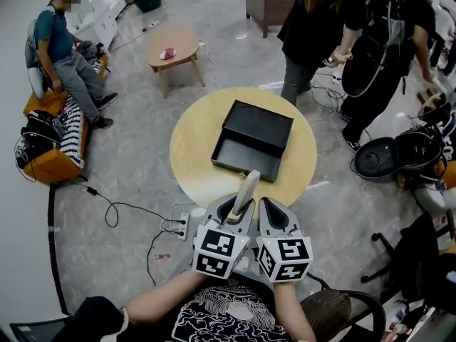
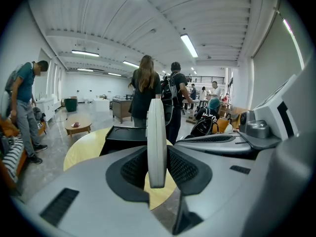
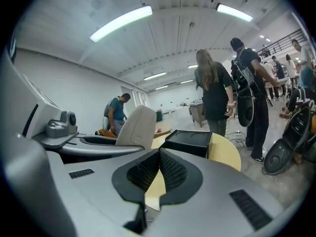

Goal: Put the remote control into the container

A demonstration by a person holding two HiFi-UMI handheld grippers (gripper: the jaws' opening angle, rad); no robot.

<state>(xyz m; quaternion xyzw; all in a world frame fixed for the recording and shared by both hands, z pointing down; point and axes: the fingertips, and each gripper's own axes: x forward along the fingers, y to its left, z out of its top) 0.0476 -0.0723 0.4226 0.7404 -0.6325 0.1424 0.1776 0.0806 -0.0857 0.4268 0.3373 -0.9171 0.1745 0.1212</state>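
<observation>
The only print we can make out is the black-and-white square markers on the two cubes (image 1: 217, 250) at the near ends of the grippers; they carry no words.

The black container (image 1: 242, 168) sits on the round pale wooden table (image 1: 199, 134). Its near half lies open upward and shows a dark floor, with the lid (image 1: 260, 125) lying flat on the far side.

We hold the remote control (image 1: 249, 186) in the left gripper (image 1: 240, 206), off the table at its near edge, with the far end tilted up toward the container. In the left gripper view the remote control (image 2: 156, 142) stands edge-on with a jaw pressed against each side. The right gripper (image 1: 273, 206) rides just beside the left one on the right. In its own view the right gripper (image 3: 159, 154) has its jaws together with nothing between them.

On the floor near the table's left side lies a white power strip (image 1: 182, 223) with cables. Far left stands a small wooden table (image 1: 178, 38) carrying a reddish dish (image 1: 167, 53). A person (image 1: 68, 55) sits by an orange sofa (image 1: 53, 159). On the far right, people (image 1: 313, 27) stand close to the round table, with black bags (image 1: 377, 159) on the floor beyond them
</observation>
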